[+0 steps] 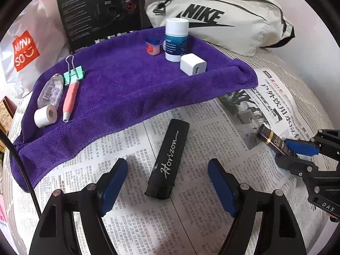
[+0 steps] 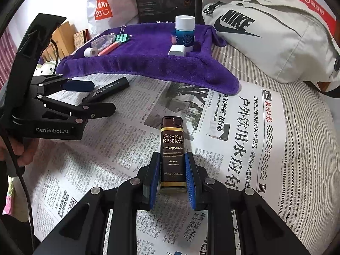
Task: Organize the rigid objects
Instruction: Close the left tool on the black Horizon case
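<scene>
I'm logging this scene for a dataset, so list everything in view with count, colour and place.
Towel: 1, purple, over newspaper's far edge.
Newspaper: 1, white, on striped bedding.
Black case: 1, on newspaper.
Lighter: 1, brown, in right tool.
Tube: 1, white-blue, upright on towel.
Small jar: 1, pink, beside tube.
Charger: 1, white, towel.
Binder clip: 1, green, towel.
Pen: 1, pink, towel.
Clear bottle: 1, towel.
Tape roll: 1, white, towel.
Bag: 1, grey, behind.
Black box: 1, behind.
Shopping bag: 1, white, behind.
Left tool: open, around case.
Right tool: shut on lighter.
</scene>
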Available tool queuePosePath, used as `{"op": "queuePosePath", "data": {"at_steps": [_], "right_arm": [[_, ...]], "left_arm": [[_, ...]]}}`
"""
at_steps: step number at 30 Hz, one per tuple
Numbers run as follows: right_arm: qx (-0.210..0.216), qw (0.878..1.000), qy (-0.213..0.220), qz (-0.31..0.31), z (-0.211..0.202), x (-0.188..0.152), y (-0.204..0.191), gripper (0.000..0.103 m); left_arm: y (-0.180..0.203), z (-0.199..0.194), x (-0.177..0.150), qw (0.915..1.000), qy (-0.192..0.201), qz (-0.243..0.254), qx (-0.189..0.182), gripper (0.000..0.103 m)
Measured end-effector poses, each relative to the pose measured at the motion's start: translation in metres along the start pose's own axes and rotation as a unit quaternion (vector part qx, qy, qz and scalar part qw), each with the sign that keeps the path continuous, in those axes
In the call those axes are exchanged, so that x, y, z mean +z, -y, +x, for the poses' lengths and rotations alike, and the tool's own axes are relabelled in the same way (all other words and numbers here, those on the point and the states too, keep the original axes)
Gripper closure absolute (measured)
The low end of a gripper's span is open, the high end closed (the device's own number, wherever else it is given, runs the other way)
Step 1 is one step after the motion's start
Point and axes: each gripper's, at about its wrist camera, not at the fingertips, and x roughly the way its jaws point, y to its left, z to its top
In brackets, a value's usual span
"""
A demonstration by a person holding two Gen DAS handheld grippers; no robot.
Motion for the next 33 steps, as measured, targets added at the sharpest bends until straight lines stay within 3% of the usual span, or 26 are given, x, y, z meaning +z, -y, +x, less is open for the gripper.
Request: {"op": "queuePosePath", "data": {"at_steps": [2,6,11,21,27,30,33], "right_arm": [[0.0,1.0,-0.002,0.001,0.0,0.001,0.0,0.079],[0.001,1.0,-0.005,0.002,0.0,0.002,0.0,0.079],[-0.004,1.0,-0.016,0.0,0.001,0.004,-0.001,0.079],[0.011,0.999,-0.036,0.003,0.007,0.014,0.003,0.076],[0.021,0.999,-0.041,-0.018,0.013,0.022,-0.008,0.053],[0.024,0.999,-0.038,-0.009,0.014,0.024,-0.006,0.053],[0.03,0.999,-0.037,0.013,0.013,0.025,0.007,0.068]], "left_arm": [[0.0,0.0,0.002,0.9999,-0.006,0.008,-0.006,0.032],[0.001,-0.003,0.004,0.9993,-0.011,0.028,-0.02,0.059],[0.006,-0.004,0.007,0.9984,-0.016,0.047,-0.026,0.08],[0.006,0.0,0.016,0.9964,-0.039,0.066,-0.037,0.081],[0.007,0.002,0.02,0.996,-0.045,0.068,-0.037,0.08],[0.006,0.003,0.021,0.9958,-0.047,0.069,-0.039,0.08],[0.004,0.004,0.022,0.9957,-0.047,0.067,-0.044,0.08]]}}
